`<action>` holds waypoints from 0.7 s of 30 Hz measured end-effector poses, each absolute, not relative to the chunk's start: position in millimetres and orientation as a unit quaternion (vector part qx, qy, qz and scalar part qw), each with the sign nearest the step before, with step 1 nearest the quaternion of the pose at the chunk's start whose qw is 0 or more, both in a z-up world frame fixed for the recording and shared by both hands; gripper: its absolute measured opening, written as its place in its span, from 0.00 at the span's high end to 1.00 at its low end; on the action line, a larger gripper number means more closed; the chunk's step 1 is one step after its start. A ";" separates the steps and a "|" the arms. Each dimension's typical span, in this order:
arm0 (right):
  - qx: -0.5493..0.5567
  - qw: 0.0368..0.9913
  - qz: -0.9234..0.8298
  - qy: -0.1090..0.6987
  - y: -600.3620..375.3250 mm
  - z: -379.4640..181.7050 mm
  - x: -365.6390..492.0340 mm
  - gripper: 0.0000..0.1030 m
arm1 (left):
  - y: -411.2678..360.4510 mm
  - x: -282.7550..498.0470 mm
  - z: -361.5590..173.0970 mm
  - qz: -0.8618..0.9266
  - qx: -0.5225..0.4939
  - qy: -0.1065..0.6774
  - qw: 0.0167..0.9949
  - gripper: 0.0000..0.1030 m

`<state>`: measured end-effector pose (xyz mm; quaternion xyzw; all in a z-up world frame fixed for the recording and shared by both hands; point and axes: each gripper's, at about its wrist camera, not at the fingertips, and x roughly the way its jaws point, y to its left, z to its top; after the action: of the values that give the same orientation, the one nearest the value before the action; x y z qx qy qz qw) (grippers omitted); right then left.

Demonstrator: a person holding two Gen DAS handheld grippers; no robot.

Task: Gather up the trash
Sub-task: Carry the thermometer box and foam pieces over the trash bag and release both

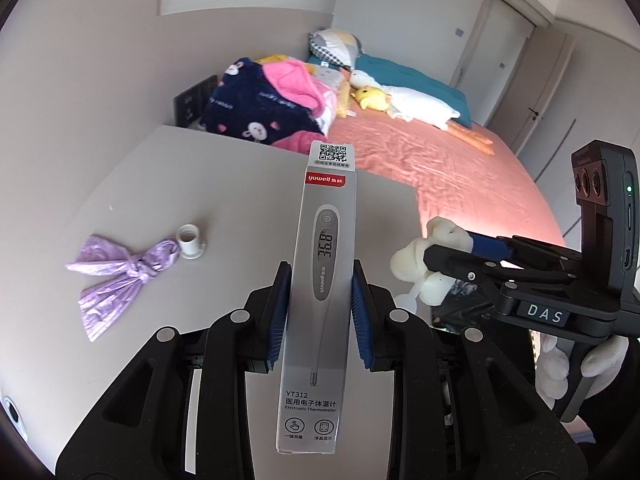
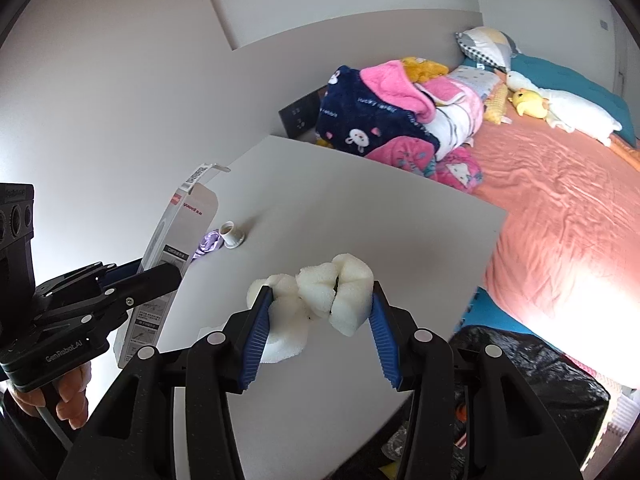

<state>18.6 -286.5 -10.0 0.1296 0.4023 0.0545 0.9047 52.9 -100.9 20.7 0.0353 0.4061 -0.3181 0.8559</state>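
L gripper (image 1: pixel 320 300) pinching a thermometer box (image 1: pixel 320 280) mid-length betw its blue pads (image 1: pixel 280 312), box standing lengthwise along the fingers, QR end pointing away, print end toward cam; top flap looks open in R wrist view. R gripper (image 2: pixel 320 308) clamped on a wad of white foam (image 2: pixel 320 292), pads pressing both sides, foam bunched + creased in the middle, part of it hanging below the L pad. Both tools held above a white table (image 1: pixel 160 200), side by side; from L cam the R gripper sits to the right w/ foam sticking out of its tip, gloved hand (image 1: pixel 568 364) under it on the handle. From R cam the L gripper is at left edge w/ the box tilted up. Black trash bag (image 2: pixel 532 380) open just off the table's near-right corner, below the R gripper; contents too dark to tell. Still on the table, farther out toward the left: knotted purple plastic bag (image 1: pixel 116 276) lying flat, small white cap (image 1: pixel 190 242) touching its knot end, upright. Beyond table: bed w/ salmon sheet (image 1: pixel 440 168), heap of pink/navy blankets (image 1: pixel 272 100) at the table-side, plush toys (image 1: pixel 400 104) + teal duvet further back, doors on the far wall.
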 end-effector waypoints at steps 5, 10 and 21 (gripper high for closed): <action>0.134 0.909 0.041 0.393 -303.3 -3.8 -1.1 0.52 | -124.0 41.2 24.7 -0.338 0.044 0.406 0.848 0.72; 0.141 0.913 0.028 0.382 -319.3 2.5 -20.2 0.52 | -145.8 30.1 28.8 -0.361 0.054 0.402 0.840 0.72; 0.150 0.920 -0.010 0.363 -353.6 12.0 -61.5 0.52 | -186.0 6.8 33.9 -0.402 0.068 0.393 0.824 0.72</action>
<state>-61.5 -353.6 12.0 0.1498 0.3628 -0.0096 0.9197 6.8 -186.0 33.9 0.0681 0.3933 -0.4016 0.8243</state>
